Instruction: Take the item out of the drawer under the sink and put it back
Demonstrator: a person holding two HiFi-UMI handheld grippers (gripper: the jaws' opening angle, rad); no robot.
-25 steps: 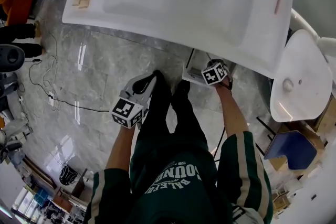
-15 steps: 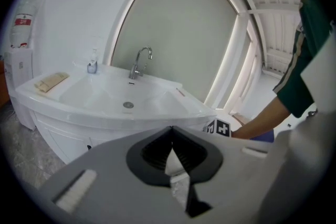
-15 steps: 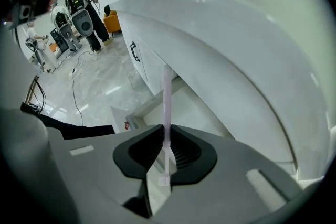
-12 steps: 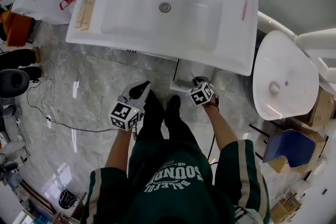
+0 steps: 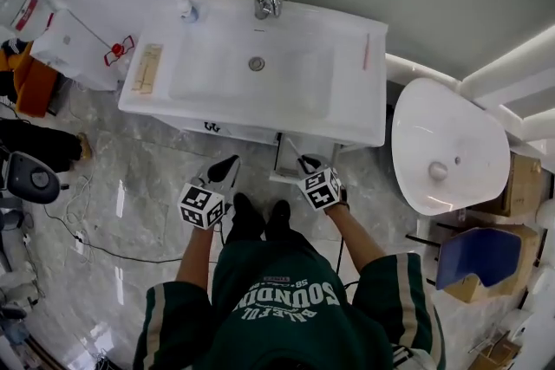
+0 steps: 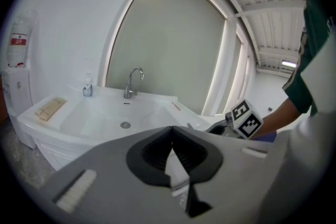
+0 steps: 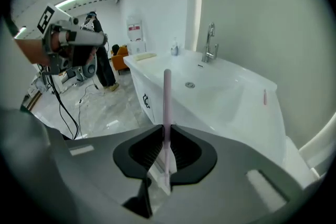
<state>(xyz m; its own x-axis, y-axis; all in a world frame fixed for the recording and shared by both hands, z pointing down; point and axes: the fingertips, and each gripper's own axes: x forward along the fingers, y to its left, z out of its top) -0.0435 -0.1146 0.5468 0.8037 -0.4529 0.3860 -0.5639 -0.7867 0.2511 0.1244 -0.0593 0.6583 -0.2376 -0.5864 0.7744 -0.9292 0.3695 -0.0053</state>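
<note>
A thin pale pink stick [image 7: 167,105] stands upright between the jaws of my right gripper [image 7: 167,136], which is shut on it. In the head view the right gripper [image 5: 305,165] sits over the open white drawer [image 5: 289,159] under the sink [image 5: 260,74]. My left gripper [image 5: 227,170] hovers left of the drawer; its jaws [image 6: 172,132] meet with nothing between them. The left gripper view shows the sink [image 6: 105,113], the faucet [image 6: 134,81] and the right gripper [image 6: 223,124].
A second pink stick [image 5: 365,52] lies on the sink's right rim. A wooden tray [image 5: 146,67] and a small bottle [image 5: 187,9] sit at its left. A white oval fixture [image 5: 447,147] stands right. Cables [image 5: 82,230] cross the marble floor.
The head camera has drawn back and up, so the whole sink and faucet now show. Both grippers have come closer together in front of the drawer, the right one still at its opening.
</note>
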